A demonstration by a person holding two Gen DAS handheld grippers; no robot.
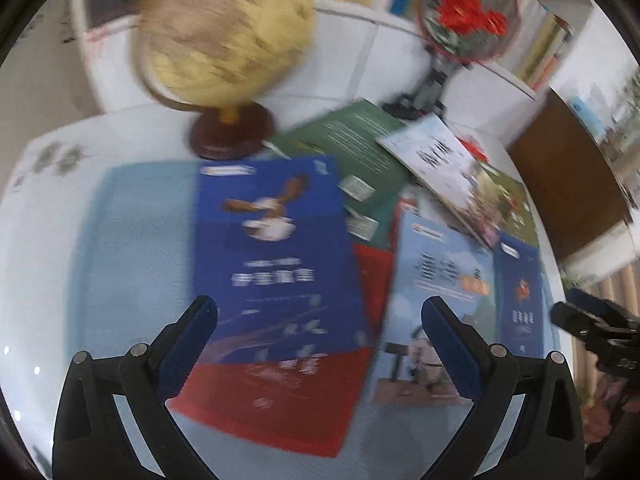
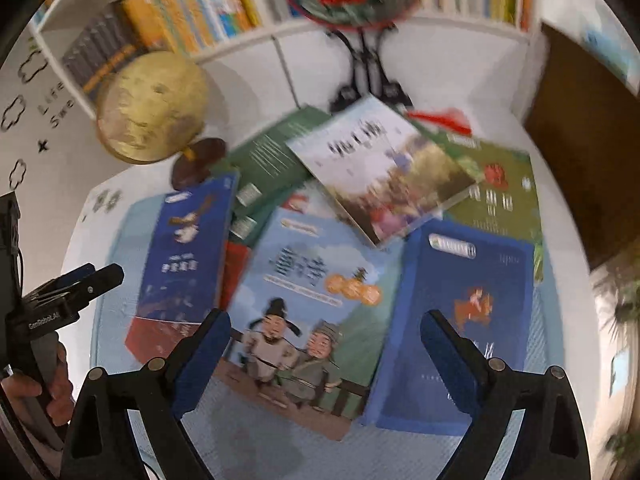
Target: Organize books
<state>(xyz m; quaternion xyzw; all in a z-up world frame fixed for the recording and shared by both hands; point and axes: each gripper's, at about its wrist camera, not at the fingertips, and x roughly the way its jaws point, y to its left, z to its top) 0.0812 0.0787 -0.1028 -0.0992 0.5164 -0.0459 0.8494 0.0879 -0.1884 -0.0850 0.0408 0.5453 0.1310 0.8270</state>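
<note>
Several books lie scattered and overlapping on a light blue mat (image 1: 132, 240). My left gripper (image 1: 320, 306) hangs open above a blue-and-red book (image 1: 276, 280), touching nothing. To its right lie a pale blue cartoon book (image 1: 432, 300) and a small blue book (image 1: 520, 292). My right gripper (image 2: 326, 320) is open over the cartoon book (image 2: 304, 292), with the blue book (image 2: 468, 320) under its right finger. Farther back a white picture book (image 2: 384, 168) rests on a dark green book (image 2: 276, 148) and an olive green book (image 2: 496, 188). Each gripper shows at the edge of the other's view.
A yellow globe (image 1: 224, 32) on a brown base stands at the back left of the white table. A round ornament with red flowers (image 1: 468, 16) stands behind the books. A white shelf of upright books (image 2: 192, 12) runs along the back. A brown panel (image 2: 580, 160) is at the right.
</note>
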